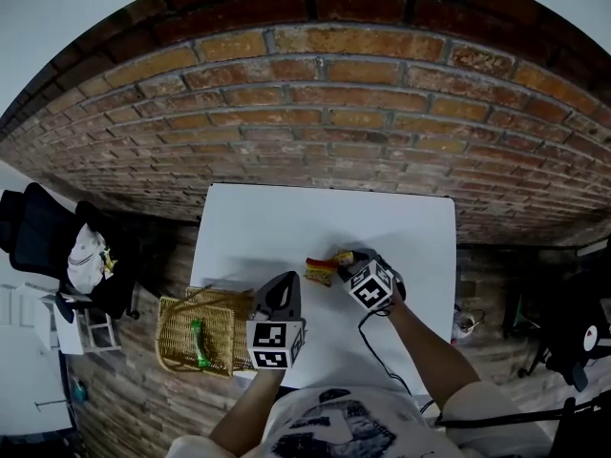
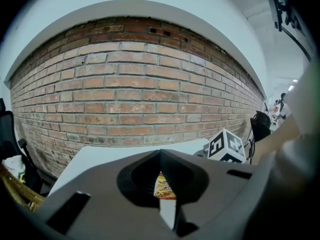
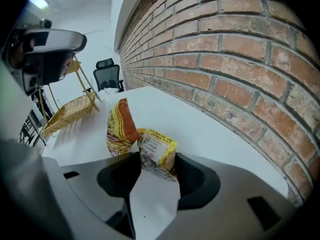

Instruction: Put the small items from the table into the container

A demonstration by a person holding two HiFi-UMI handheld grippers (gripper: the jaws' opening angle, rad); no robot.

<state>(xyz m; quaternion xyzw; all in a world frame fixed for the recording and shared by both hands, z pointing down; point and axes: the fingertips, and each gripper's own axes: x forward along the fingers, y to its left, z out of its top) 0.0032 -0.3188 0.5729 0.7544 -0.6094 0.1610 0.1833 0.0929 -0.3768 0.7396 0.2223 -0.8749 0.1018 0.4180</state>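
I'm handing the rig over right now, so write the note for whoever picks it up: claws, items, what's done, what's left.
Left claw: shut, empty, next to the wicker basket.
Right claw: shut on a yellow packet at the middle of the white table; a red-and-yellow packet sits right beside it.
Done: a green item is in the basket.
Left: carry the yellow packet to the basket, then likely the red-and-yellow one.

The right gripper (image 1: 346, 261) hides part of the snack packet (image 1: 319, 269). The green thing (image 1: 198, 342) in the basket (image 1: 172, 305) is too small to name
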